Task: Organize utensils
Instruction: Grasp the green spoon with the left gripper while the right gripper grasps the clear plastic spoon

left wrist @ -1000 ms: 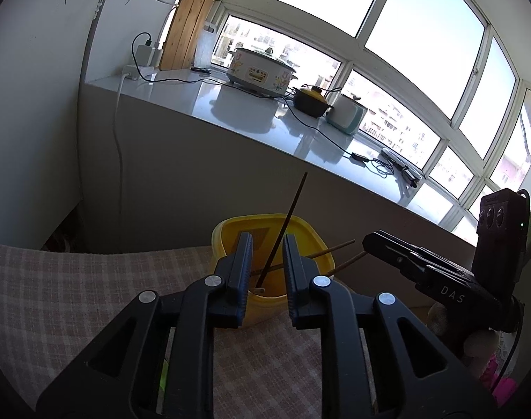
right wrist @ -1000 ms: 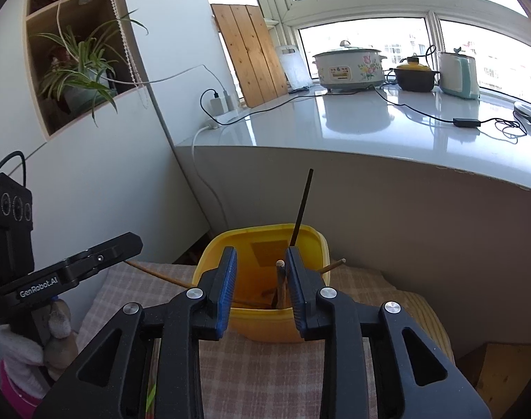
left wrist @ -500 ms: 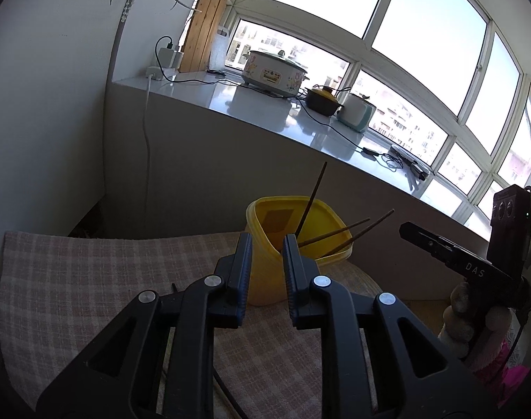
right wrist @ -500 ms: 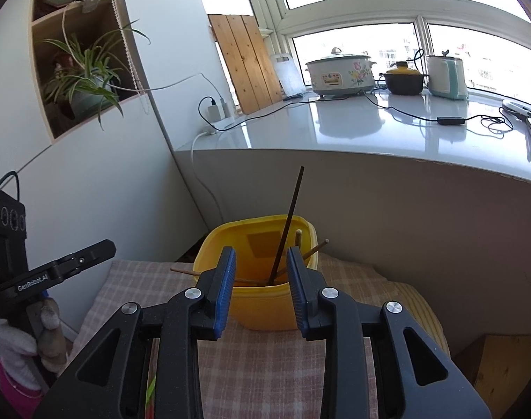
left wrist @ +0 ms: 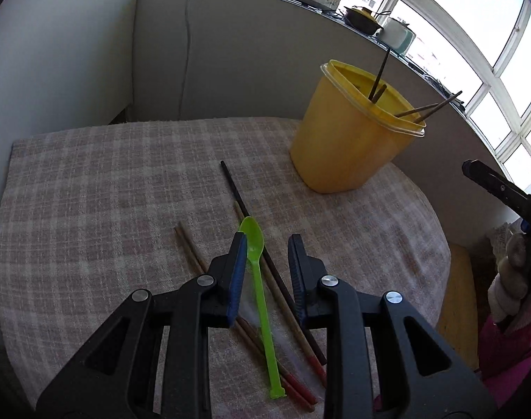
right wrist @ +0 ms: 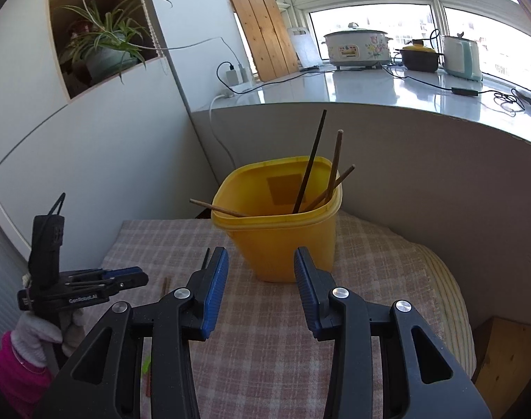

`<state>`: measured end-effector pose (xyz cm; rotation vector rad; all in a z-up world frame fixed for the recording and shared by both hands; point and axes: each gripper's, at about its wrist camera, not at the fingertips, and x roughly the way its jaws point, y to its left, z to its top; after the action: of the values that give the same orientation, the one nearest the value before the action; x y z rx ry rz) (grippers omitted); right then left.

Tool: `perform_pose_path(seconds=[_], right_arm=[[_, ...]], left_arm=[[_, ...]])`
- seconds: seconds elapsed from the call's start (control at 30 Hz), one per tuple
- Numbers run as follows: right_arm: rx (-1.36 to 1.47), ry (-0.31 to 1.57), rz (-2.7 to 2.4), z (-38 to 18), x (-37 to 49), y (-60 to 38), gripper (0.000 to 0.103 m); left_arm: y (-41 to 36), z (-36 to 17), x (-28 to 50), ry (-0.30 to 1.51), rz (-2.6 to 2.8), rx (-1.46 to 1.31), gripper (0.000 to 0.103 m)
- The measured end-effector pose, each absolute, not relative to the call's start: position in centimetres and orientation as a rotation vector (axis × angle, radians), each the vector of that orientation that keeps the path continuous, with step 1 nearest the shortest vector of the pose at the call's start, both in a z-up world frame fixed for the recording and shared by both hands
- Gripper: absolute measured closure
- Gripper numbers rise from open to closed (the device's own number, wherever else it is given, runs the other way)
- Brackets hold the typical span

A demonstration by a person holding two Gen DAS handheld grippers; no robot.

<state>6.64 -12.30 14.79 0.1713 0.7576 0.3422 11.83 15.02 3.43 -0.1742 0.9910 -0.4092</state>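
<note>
Cloth (left wrist: 90, 209) left of chopsticks (left wrist: 188, 251) bare; yellow tub (left wrist: 338, 146) blocks far-right.

Below my claw a green spoon (left wrist: 256, 281) lies flat among loose chopsticks (left wrist: 265, 265) at lower centre, while the yellow tub (left wrist: 345, 139), upper right, holds four chopsticks upright.

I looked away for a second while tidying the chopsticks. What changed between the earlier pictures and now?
The left tool tipped down from the yellow tub toward the green spoon and loose chopsticks on the cloth; its jaws are opening, nothing gripped. The right tool drew back from the tub, jaws opening, empty. The tub and its four chopsticks stayed put.
</note>
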Motion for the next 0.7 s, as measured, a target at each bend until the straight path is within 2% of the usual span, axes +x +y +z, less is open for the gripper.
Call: perform_pose_path(seconds=[0.27,0.7], right_arm=[[0.114,0.906,0.420,9.7,6.7,-8.8,0.066],[0.099,0.990,0.441,7.1,6.8,-7.3,0.066]], left_arm=[[13.3,-0.1,11.2,1.092,-0.416,-0.126,0.080],[11.5,-1.9,14.3,1.150,-0.402,-0.039,0.080]])
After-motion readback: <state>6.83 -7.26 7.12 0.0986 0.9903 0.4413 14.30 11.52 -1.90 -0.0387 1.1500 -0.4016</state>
